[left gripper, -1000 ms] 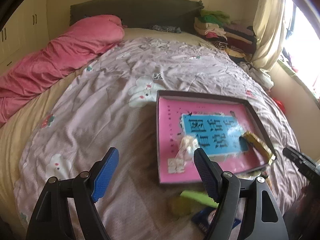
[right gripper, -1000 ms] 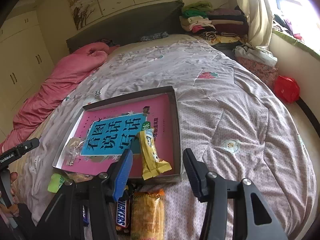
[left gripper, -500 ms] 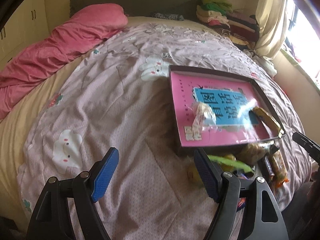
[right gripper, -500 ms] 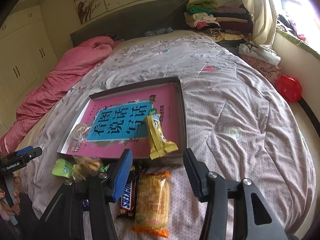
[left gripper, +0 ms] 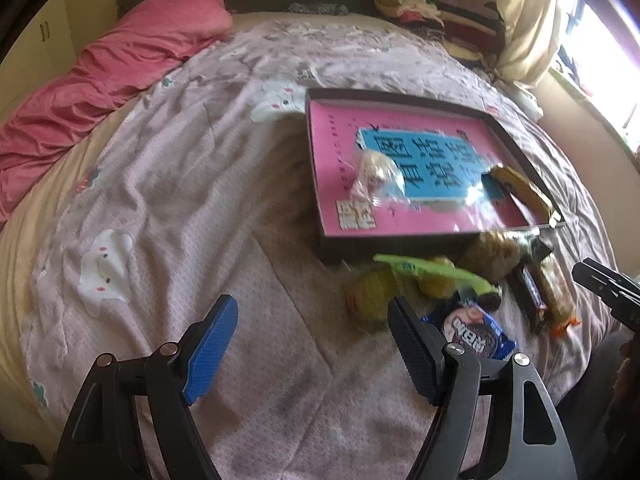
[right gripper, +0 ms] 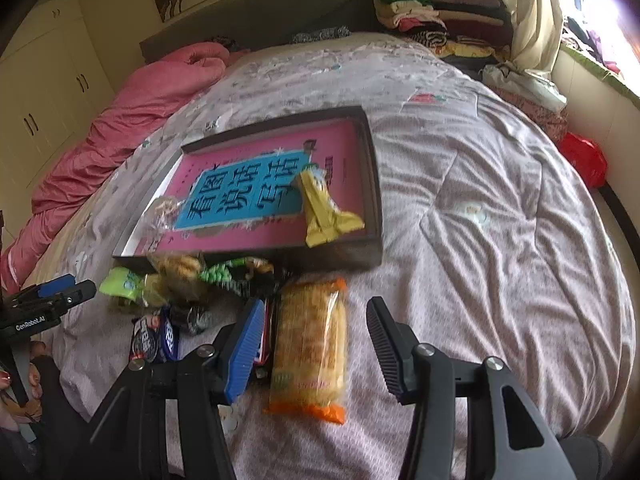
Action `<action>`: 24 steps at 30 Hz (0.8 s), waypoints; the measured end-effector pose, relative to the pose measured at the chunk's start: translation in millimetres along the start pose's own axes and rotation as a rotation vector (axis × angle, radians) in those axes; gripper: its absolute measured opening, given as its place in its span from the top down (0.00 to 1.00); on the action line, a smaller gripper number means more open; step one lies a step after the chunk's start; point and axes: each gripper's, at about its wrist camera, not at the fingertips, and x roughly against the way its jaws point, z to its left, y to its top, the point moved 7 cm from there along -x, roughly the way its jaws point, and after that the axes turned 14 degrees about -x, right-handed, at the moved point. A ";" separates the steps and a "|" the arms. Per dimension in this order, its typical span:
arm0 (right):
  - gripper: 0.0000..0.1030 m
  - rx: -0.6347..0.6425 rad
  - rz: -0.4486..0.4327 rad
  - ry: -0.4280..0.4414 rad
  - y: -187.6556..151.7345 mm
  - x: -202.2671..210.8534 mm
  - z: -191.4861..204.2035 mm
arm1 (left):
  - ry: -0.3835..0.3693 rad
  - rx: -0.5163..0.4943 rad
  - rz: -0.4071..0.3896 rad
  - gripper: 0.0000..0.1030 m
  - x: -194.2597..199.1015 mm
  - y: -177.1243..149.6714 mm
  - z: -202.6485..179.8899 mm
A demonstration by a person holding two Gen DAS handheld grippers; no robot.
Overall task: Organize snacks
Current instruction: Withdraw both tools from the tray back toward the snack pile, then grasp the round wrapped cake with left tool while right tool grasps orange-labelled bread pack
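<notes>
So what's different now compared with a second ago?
Both hand-held grippers have tipped down toward the near edge of the bed, bringing the snack pile in front of the tray into view. The right hand-held gripper now hangs open above the orange cracker pack; the left hand-held gripper is open beside the Oreo pack. Nothing was grasped. The snacks themselves haven't shifted.

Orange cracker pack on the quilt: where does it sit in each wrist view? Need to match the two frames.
Left wrist: orange cracker pack at the far right, lying on the quilt beside a dark chocolate bar, below the tray's near right corner.
Right wrist: same pack at bottom centre, between the open fingers of the right gripper, untouched.
Shared landmark: the dark tray holding the pink book.
</notes>
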 end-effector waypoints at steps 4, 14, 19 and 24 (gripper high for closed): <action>0.49 0.000 0.028 -0.011 -9.2 -2.2 -2.5 | -0.010 -0.015 0.009 0.24 -3.4 -0.8 -8.5; 0.49 -0.008 0.078 -0.016 -23.8 -6.4 -5.5 | -0.027 -0.040 0.040 0.24 -14.2 -0.8 -30.6; 0.49 0.017 0.088 -0.025 -29.1 -13.0 -0.8 | -0.032 -0.043 0.054 0.24 -21.7 0.7 -38.9; 0.49 0.044 0.092 -0.043 -32.7 -20.4 2.8 | -0.034 -0.027 0.067 0.24 -28.8 -0.4 -39.6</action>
